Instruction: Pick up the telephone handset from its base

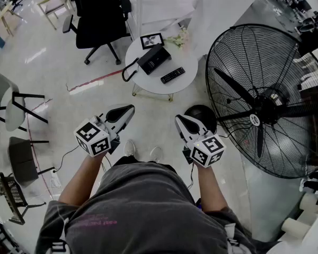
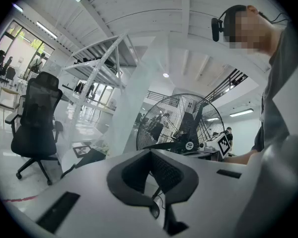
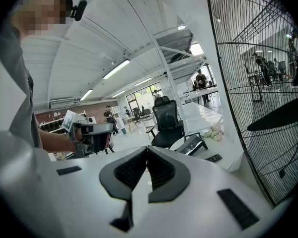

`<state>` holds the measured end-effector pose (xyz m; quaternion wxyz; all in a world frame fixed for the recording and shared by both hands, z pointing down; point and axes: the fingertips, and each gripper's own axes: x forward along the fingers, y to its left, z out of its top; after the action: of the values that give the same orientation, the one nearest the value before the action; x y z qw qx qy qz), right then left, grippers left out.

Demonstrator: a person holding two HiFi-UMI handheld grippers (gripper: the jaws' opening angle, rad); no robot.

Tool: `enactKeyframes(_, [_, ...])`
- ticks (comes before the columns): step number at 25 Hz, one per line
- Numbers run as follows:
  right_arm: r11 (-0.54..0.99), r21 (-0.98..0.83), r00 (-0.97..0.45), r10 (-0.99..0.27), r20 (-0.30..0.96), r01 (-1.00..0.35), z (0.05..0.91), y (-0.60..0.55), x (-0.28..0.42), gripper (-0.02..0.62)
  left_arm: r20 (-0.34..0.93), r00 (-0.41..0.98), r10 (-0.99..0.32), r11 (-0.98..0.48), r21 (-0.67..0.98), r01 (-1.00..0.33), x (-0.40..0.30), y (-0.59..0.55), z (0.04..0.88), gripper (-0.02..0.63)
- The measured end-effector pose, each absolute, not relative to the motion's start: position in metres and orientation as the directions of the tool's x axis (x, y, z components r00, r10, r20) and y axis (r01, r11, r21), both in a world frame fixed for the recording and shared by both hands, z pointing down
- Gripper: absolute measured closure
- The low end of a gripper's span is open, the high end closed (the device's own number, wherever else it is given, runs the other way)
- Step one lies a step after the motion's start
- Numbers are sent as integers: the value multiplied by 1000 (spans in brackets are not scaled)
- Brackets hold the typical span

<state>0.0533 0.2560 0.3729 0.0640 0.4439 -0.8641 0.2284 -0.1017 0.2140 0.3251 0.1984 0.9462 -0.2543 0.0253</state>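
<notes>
progress: pretty much zero so far. The handset (image 1: 147, 56) looks to be sitting on the telephone (image 1: 157, 60), not lifted at all.

where the phone is: on the small round white surface (image 1: 148, 84) out in front of the person. It's between a picture frame (image 1: 151, 39) and a remote (image 1: 172, 75), and its cord (image 1: 127, 72) hangs off the near left edge.

left hand-held gripper (image 1: 126, 110): clenched, jaws pressed together with nothing between them. It's held out in front of the person, well apart from the surface.

right hand-held gripper (image 1: 181, 121): same deal, jaws closed on each other and empty. It's also nowhere near the phone and sits just beside the big fan (image 1: 265, 99).

left to do: everything, really. By my guess that means getting over to the surface, opening one gripper, closing it round the handset and lifting it clear of the base.

hard to make out: the phone is tiny in the head view. I think the handset runs along the left side of the base, but I wouldn't swear to it. Both gripper views only catch the phone as a dark wedge past the jaws, so they don't show how the handset sits or where best to grab it.

cut off: the fan runs out of the right edge of the head view, and the person's body hides the floor right below the grippers.
</notes>
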Motion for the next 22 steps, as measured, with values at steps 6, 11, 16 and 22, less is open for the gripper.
enactKeyframes(6, [511,-336,-605,-732,312,-791,371,256,54,575,147,871,-470,-793,362,-489,-98,214,322,592])
enactKeyframes(11, [505,-365,-610,-740,284,-782,366,256,57,574,150,869,-472,-788,369,-492,-95,218,326,592])
enactKeyframes(16, [505,-364,-607,-746,272,-783,366,261,68,574,145,866,-478,-784,373,-495,-84,226,331,592])
enactKeyframes(22, [511,-373,-618,-737,274,-774,371,274,85,574,146,859,-490,-777,374,-507,-68,241,334,592])
